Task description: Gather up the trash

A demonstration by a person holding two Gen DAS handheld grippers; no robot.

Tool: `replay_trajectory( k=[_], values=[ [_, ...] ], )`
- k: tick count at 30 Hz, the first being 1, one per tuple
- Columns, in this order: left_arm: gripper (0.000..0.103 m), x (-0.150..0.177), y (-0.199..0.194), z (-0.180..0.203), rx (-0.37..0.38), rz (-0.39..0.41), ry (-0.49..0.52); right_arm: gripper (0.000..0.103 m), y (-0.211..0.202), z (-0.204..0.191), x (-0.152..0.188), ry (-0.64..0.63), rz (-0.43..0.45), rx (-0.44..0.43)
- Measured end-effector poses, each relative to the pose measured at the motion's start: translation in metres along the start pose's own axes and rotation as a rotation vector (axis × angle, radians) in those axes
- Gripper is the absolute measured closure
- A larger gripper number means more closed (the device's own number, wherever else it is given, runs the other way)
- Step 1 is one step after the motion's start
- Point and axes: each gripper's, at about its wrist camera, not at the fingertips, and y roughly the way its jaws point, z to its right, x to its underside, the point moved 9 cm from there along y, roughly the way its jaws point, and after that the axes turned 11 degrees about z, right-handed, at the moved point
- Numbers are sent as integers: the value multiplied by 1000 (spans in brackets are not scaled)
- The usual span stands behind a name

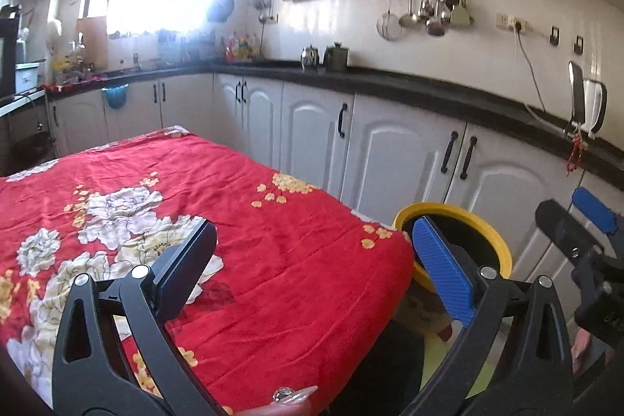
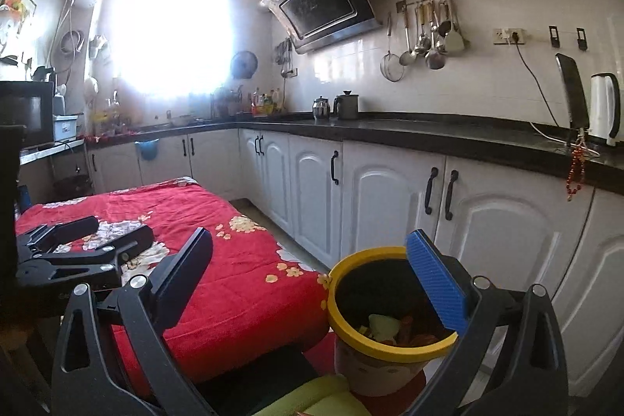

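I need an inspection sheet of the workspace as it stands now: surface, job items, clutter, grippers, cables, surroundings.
Surface: table under a red floral cloth, wrinkled; no loose trash seen on it.
Job's things: yellow-rimmed bin beside the table's right corner, upright, scraps inside.
Clutter: a small shiny thing at the near table edge; cannot tell what it is.
Grippers: left gripper open over the cloth, empty; right gripper open, its blue pad over the bin rim, empty.
Cables: dark cord from the wall socket down to the counter.
Surroundings: kettle, two pots, hanging utensils, range hood, white cabinets, bright window.
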Motion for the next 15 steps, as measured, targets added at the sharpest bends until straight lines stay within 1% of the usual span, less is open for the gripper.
replay_trajectory(
  k=[3,5,9,15],
  values=[
    [10,-4,-10,-4,-29,59,2,6,-6,1,2,2,14,2],
    [10,-5,-15,-6,-36,73,0,6,-8,0,2,1,26,-4],
    [10,-2,-17,-9,-37,74,-7,6,-8,1,3,0,32,-8],
    [10,-2,-17,-9,-39,71,-13,6,-5,8,6,14,18,29]
  ],
)
